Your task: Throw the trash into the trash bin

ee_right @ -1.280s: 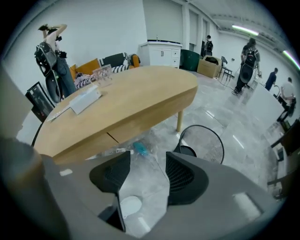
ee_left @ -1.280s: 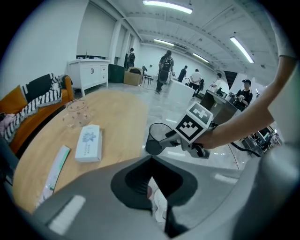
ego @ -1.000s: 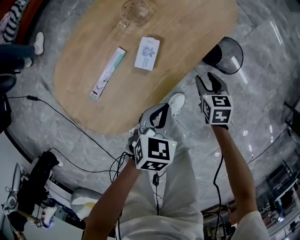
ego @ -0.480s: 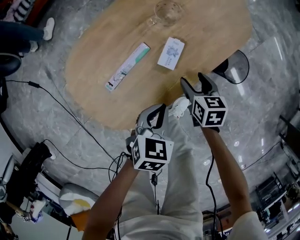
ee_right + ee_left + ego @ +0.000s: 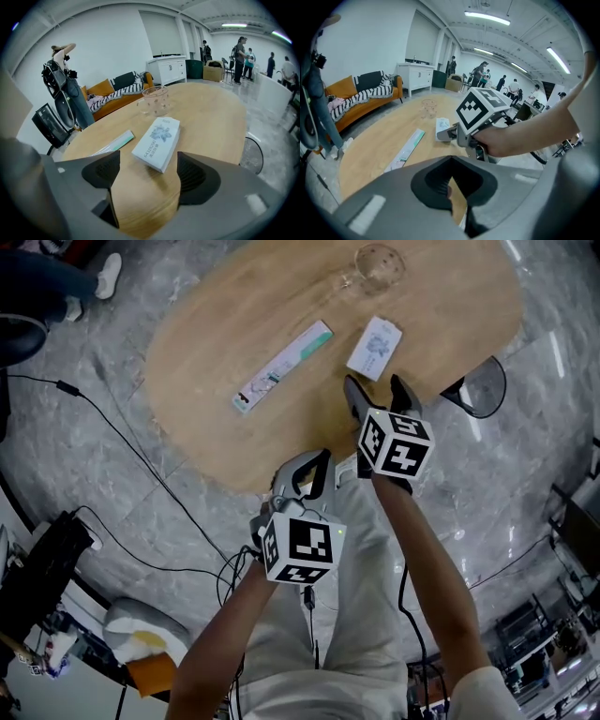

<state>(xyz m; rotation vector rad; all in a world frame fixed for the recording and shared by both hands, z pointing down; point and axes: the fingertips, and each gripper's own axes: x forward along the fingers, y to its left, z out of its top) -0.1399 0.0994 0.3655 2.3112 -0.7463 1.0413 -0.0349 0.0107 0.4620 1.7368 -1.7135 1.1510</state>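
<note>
Oval wooden worktop [image 5: 234, 324] on a grey marble floor [image 5: 525, 474]. The right tongs [image 5: 373, 385] have just been spreading and sit wide apart and empty. The white packet [image 5: 374, 348] is just ahead, long axis aimed at the glass [image 5: 378, 263]. The left tongs [image 5: 309, 465] are pinched together and empty. The long box [image 5: 283, 366] lies diagonally, and the trash bin [image 5: 483, 387] stands beside the worktop. Only the gripper views show the orange sofa [image 5: 115, 86].

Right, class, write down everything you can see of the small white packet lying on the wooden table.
The small white packet is a flat, thickish rectangle, white with a pale blue flower print and digits along one side. It lies flat on the wooden table, touching only that, apart from the long slim box and glass cup. The right claw, whose empty jaws have just been opening, points at it without touching.
</note>
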